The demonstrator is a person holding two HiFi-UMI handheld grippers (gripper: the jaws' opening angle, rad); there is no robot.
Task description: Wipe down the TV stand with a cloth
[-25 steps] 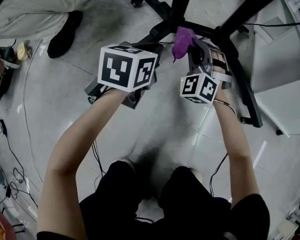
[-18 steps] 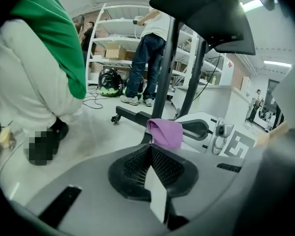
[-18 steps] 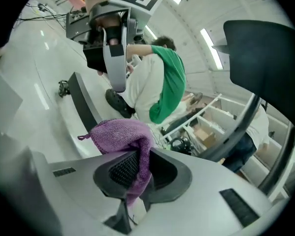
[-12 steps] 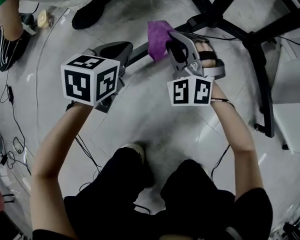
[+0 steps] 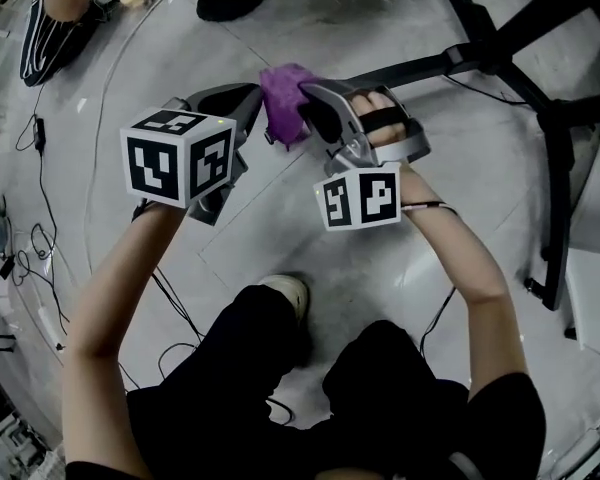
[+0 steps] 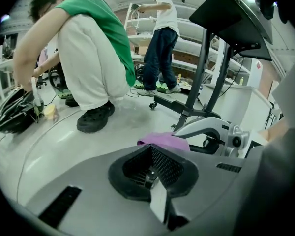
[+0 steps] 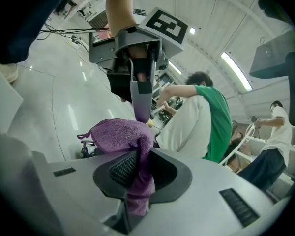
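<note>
At the far left of the head view, a dark bag (image 5: 55,28) and loose cables (image 5: 40,208) lie on the pale floor (image 5: 310,258). In the left gripper view, a crouching person (image 6: 88,48) in a green top and pale trousers reaches toward that bag, and a standing person (image 6: 162,38) in a white shirt is farther back.

The left claw (image 6: 152,163) is clenched, its black ribbed pads closed with nothing between them. It is held above the floor, with its marker cube (image 5: 175,158) turned toward the head camera, and its tip points toward the cloth.

Just right of it, the purple cloth (image 5: 283,98) is bunched at the tip of the right claw (image 7: 137,173). That claw is clamped on the cloth. One fold is pinched between the pads and hangs down into the gap, and the rest bulges out in front. From the left gripper view, the cloth (image 6: 164,140) shows as a purple lump just beyond the left claw's body, beside the pale arched frame of the right claw.

Farther right stands the TV stand (image 5: 480,48), with black legs spread across the floor. One leg runs toward the cloth and ends close to it. Whether cloth and leg touch cannot be told. The stand's dark post rises behind the cloth in the left gripper view.
</note>
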